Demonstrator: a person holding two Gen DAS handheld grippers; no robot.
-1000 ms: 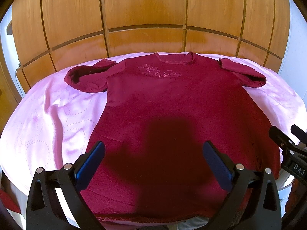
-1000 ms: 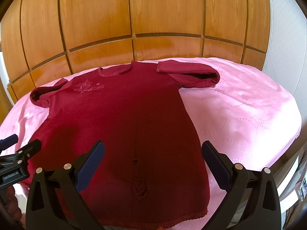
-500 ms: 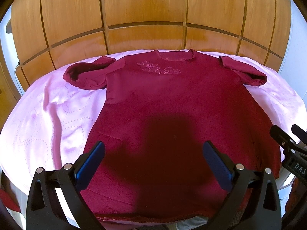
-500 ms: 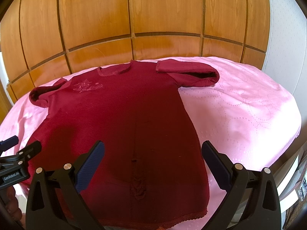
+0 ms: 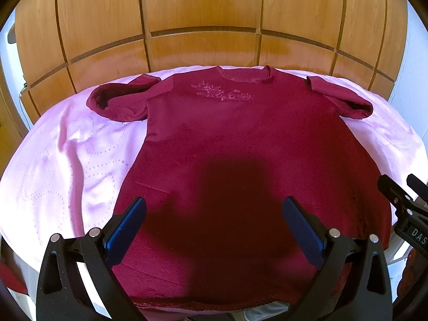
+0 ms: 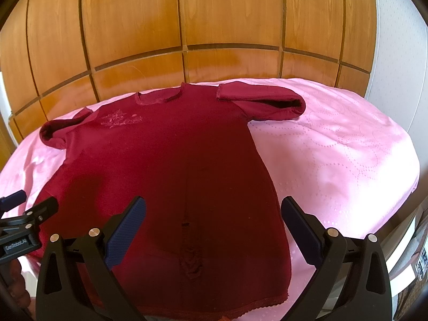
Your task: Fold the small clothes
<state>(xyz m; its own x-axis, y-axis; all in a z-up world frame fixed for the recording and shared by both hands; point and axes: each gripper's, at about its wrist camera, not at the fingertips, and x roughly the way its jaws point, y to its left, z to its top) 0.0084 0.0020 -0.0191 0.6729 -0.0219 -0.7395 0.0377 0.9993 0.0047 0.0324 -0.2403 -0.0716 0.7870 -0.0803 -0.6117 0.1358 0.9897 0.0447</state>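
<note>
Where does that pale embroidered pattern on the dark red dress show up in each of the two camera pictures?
Left wrist view: the embroidery sits upper centre, just below the neckline.
Right wrist view: the embroidery sits upper left, near the left sleeve.
Shared landmark: the neckline of the dress, at the far edge of the pink sheet.

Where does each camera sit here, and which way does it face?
Left wrist: on the left gripper, jaws open, over the hem of the dark red garment, facing the wooden panels; right gripper at the edge.
Right wrist: on the right gripper, jaws open, further right, more pink sheet visible; left gripper at the edge.
Shared: garment, sheet, panels.
</note>
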